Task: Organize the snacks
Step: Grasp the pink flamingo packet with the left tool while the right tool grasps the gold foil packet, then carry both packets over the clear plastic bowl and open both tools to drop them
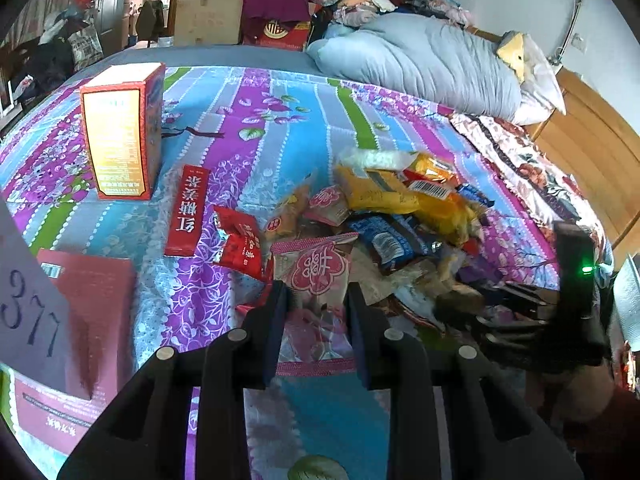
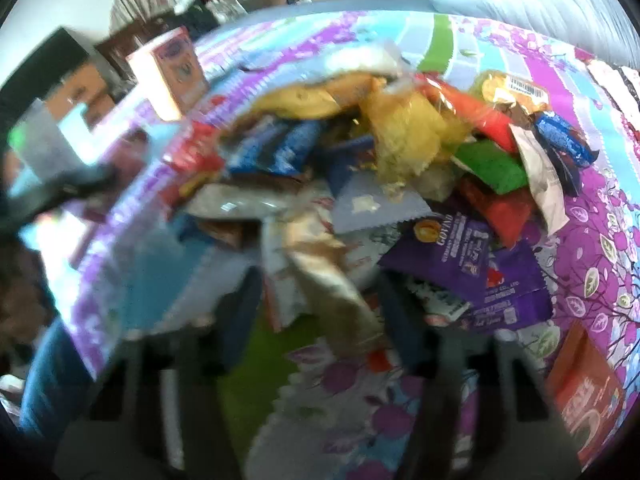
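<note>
On the bed [image 1: 256, 120] with its striped flowered cover, the left claw [image 1: 316, 300] pinches a soft pink packet [image 1: 318, 272] at the edge of the crinkly snack pile [image 1: 400, 208], while the right claw [image 2: 320, 292], blurred, grips a pale shiny wrapper [image 2: 324, 272].

The bedsheet [image 1: 248, 120] is striped purple, blue, grey and green with flowers. An orange-and-red box [image 1: 120, 132] stands on it; snack packets [image 2: 400, 152] show yellow, red, green, blue, purple.

Left claw [image 1: 318, 300] grips pink packet [image 1: 318, 276] (snack pile [image 1: 404, 208] beyond).
</note>
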Available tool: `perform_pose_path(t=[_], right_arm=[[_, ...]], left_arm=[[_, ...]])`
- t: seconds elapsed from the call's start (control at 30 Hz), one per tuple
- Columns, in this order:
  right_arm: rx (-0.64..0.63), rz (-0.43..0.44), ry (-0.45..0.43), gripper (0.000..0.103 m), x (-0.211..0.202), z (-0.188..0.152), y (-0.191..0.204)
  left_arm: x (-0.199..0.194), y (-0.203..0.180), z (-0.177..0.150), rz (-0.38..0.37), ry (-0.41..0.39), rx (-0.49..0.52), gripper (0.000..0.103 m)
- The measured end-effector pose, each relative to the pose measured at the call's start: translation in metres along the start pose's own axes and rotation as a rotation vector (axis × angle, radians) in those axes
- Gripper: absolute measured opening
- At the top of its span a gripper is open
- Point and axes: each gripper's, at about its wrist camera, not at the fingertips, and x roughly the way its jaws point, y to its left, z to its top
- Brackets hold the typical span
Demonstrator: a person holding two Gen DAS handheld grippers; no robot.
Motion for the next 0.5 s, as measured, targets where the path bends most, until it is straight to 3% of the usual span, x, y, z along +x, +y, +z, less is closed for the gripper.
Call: perform_pose_path(t=[0.03,0.3,0.5], right_arm=[[0.028,-0.005,-0.011,0.018,-0.006,-0.002,-0.004],[0.072,0.017,-0.171,0.018,-0.077,0.004,0.014],[0.007,0.084,-0.281,0.018,-0.118,0.051,0.068]], left_arm=[[-0.005,0.0,0.0,-0.004,-0.006,-0.003,0.03],[-0.062,0.003,0.01,-0.031,-0.127,0.004,0.03],[-0.128,0.032,0.022,0.025,-0.253,-0.026,0.03]])
